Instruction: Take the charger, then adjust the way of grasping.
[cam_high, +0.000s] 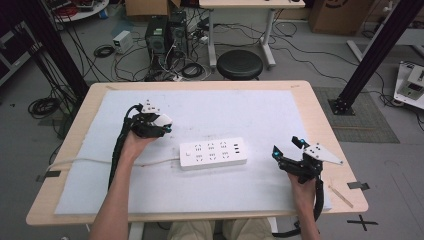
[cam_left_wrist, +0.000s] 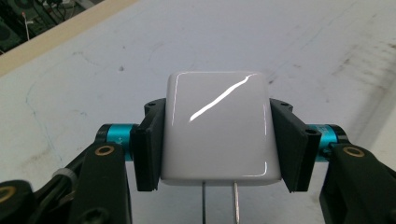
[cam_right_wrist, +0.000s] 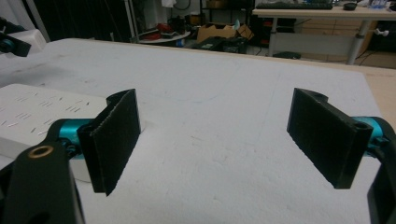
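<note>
White glossy plug adapter sits clamped in the left hand-held gripper; right hand-held gripper gapes wide, empty.

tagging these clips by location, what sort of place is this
Most likely a robotics or electronics lab: computer towers and tangled cables on the floor, black frame posts, and a padded worktable holding a power strip.

White mat covered the wooden table; black round stool stood behind it, 2 computer towers and cables on the floor
</note>
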